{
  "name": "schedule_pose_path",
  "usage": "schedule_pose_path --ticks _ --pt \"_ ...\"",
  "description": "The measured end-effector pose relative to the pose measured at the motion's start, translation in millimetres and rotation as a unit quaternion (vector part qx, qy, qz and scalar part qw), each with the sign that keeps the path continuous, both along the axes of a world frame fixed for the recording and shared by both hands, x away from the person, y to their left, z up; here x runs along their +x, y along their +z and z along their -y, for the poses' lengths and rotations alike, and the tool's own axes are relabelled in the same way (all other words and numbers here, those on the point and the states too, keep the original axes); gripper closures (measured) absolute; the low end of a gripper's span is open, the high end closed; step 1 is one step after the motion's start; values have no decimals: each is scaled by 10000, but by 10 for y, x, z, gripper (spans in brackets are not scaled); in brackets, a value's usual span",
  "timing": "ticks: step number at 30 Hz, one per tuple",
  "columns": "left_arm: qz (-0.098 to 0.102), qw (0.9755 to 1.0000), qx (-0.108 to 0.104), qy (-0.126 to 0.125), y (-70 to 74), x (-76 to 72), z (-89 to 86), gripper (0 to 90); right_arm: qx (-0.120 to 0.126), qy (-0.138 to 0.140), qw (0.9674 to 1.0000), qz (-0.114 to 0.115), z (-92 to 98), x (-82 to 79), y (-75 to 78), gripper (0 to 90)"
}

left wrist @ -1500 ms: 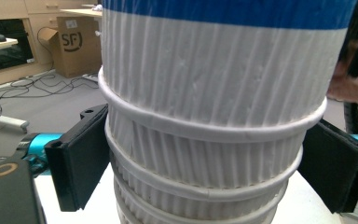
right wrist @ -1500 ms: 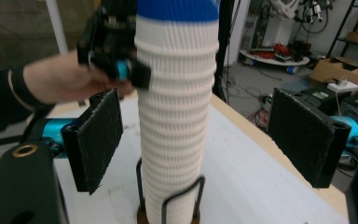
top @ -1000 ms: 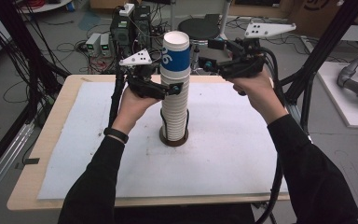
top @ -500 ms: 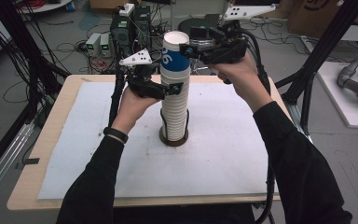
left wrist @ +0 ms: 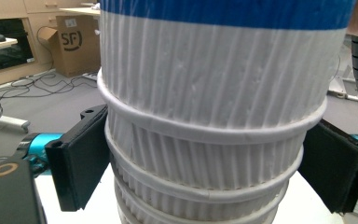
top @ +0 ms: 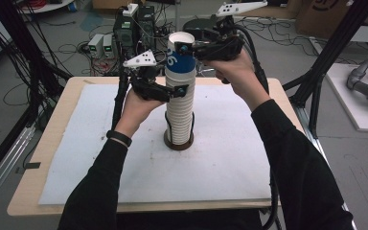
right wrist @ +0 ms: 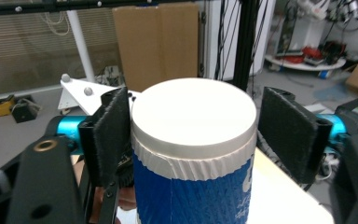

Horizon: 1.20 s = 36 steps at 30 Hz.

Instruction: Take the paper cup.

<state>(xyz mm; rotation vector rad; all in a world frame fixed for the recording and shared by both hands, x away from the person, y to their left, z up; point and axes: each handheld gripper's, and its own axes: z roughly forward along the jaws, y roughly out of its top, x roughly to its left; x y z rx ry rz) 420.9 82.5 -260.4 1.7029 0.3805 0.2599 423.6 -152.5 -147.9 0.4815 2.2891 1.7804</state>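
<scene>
A tall stack of upturned white ribbed paper cups (top: 179, 115) stands mid-table on a brown ring (top: 172, 143), topped by a blue cup (top: 176, 64). My left gripper (top: 178, 91) is shut on the white stack about halfway up. In the left gripper view its pads (left wrist: 81, 163) press on the cup rims (left wrist: 214, 140) from both sides. My right gripper (top: 182, 48) straddles the blue cup's white top (right wrist: 193, 116). Its jaws have just been closing: one pad (right wrist: 112, 135) lies against the cup, and the other stands a sliver off.
A white mat (top: 100, 158) covers the wooden table (top: 33, 201). Black frame posts (top: 335, 52) rise at both sides. Electronics boxes (top: 124, 33) and cables lie on the floor behind the table.
My right gripper moved from the stack's right side up and over to the blue cup's top, and its jaws narrowed around it. The left gripper and the stack stayed put.
</scene>
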Motion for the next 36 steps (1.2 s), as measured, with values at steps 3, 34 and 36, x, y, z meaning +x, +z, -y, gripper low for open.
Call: schedule_pose_path --ticks 3,34,36 --pt "-7 10000 -6 1 0 4 -2 113 -4 25 10000 22 -12 0 -1 302" --pt "-3 10000 -12 -22 -3 7 -6 113 688 40 9959 585 91 -175 405 312" --pt "3 10000 -12 -23 -4 9 -5 113 702 54 9955 639 102 -199 446 312"
